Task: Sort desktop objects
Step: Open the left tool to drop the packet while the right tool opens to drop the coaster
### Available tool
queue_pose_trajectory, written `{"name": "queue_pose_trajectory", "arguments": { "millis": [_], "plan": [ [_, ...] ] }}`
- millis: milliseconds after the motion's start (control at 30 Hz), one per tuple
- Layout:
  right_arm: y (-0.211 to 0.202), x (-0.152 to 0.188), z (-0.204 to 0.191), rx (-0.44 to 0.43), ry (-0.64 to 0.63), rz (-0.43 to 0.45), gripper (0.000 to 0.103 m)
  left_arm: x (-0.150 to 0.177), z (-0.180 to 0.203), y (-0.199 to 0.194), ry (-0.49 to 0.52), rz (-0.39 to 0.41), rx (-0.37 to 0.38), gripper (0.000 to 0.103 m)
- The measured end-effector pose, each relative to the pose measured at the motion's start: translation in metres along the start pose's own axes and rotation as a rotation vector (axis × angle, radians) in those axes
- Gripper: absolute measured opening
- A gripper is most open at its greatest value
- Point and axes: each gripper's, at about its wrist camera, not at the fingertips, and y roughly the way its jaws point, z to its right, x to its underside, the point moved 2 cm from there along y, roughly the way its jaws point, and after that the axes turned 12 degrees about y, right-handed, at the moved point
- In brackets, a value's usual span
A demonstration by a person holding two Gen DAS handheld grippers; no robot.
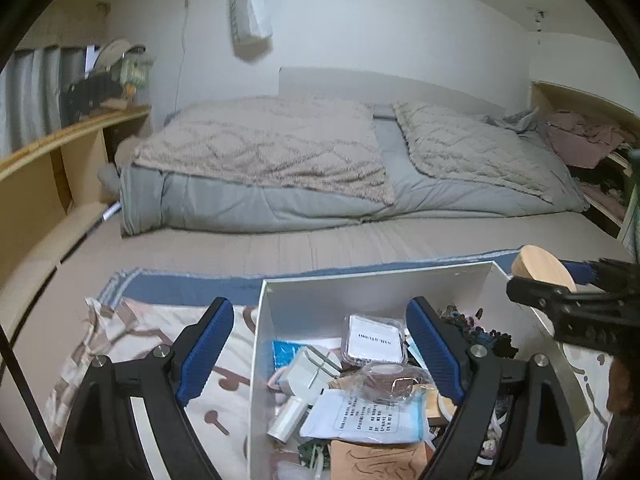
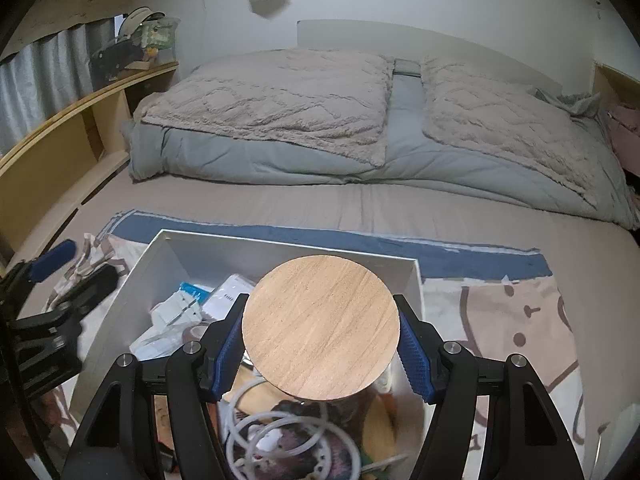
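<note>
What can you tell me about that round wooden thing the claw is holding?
The round wooden disc looks like a lid: flat, light brown, with straight grain lines across its face. The right claw grips it by the edge, one blue finger on each side, so it hangs over the white box full of clutter. Its face tilts toward the camera. Something shiny shows just under it, but I cannot tell what. In the left view it appears edge-on above the box corner.

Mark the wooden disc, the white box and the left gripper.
wooden disc [image 2: 320, 326]: right wrist view, centre of its wood-grain face.
white box [image 1: 360, 286]: left wrist view, bare inner far wall.
left gripper [image 1: 320, 354]: left wrist view, midway between the blue fingertips.
</note>
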Motion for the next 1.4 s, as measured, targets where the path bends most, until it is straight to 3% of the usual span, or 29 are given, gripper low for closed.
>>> {"name": "queue_pose_trajectory", "arguments": {
  "millis": [533,800,867,900,933,1400],
  "plan": [
    [0.047,-0.002,0.011,0.064,0.058,-0.016,0.068,0.005,0.017,-0.012,0.090,0.083,0.047,0.089],
    [0.058,-0.003,0.016,0.128,0.035,-0.001,0.068,0.012,0.021,-0.006,0.087,0.069,0.062,0.089],
    [0.058,-0.005,0.022,0.136,0.064,0.001,0.075,0.013,0.023,-0.006,0.089,0.067,0.065,0.089],
    [0.056,-0.006,0.025,0.139,0.082,0.009,0.087,0.013,0.024,-0.006,0.092,0.067,0.064,0.089],
    [0.054,-0.007,0.027,0.141,0.097,0.020,0.093,0.013,0.025,-0.006,0.094,0.068,0.064,0.089],
    [0.046,0.000,0.016,0.119,0.054,-0.003,0.093,0.012,0.033,-0.008,0.104,0.070,0.077,0.089]
  ]
}}
